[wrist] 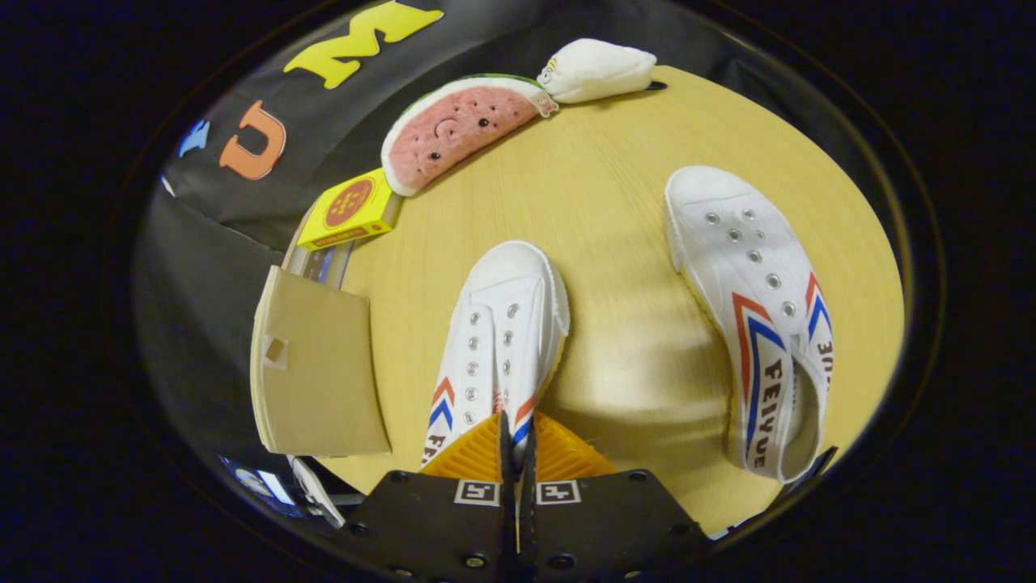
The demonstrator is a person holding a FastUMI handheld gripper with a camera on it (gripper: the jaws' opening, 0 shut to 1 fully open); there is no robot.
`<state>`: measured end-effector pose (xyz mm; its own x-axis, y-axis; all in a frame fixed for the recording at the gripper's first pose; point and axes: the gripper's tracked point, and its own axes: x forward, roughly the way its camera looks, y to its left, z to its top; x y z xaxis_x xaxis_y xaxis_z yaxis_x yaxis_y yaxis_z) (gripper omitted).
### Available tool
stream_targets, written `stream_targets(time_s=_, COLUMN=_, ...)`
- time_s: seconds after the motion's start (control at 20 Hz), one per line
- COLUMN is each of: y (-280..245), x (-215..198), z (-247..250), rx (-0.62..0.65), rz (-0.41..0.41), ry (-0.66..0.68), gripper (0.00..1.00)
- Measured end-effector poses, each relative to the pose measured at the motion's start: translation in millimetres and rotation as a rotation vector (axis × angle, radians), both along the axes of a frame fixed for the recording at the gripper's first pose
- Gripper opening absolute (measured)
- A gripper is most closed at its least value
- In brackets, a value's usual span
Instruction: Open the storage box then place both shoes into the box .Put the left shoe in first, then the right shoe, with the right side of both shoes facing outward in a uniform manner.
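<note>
White canvas shoe (502, 340) pinched at the heel collar by my gripper (516, 441), fingers closed on it, second shoe (753, 316) well apart, cardboard box flap (316, 364) beside.

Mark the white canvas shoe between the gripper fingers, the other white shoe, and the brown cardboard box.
White canvas shoe at the gripper (502, 324): gripper view, tongue.
Other white canvas shoe (749, 259): gripper view, eyelet upper.
Brown cardboard box (316, 364): gripper view, top flap.
</note>
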<state>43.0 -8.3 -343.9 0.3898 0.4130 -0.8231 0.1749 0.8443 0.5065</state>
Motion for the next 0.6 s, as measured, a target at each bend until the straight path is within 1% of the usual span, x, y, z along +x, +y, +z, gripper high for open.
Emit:
stream_targets(time_s=0.15, y=13.0, x=2.7, z=25.9, rx=0.008, rz=0.0, ry=-0.031, gripper=0.01)
stream_targets(time_s=0.6, y=65.1, x=16.2, z=131.2, rx=0.025, rz=-0.013, ry=-0.152, gripper=0.02)
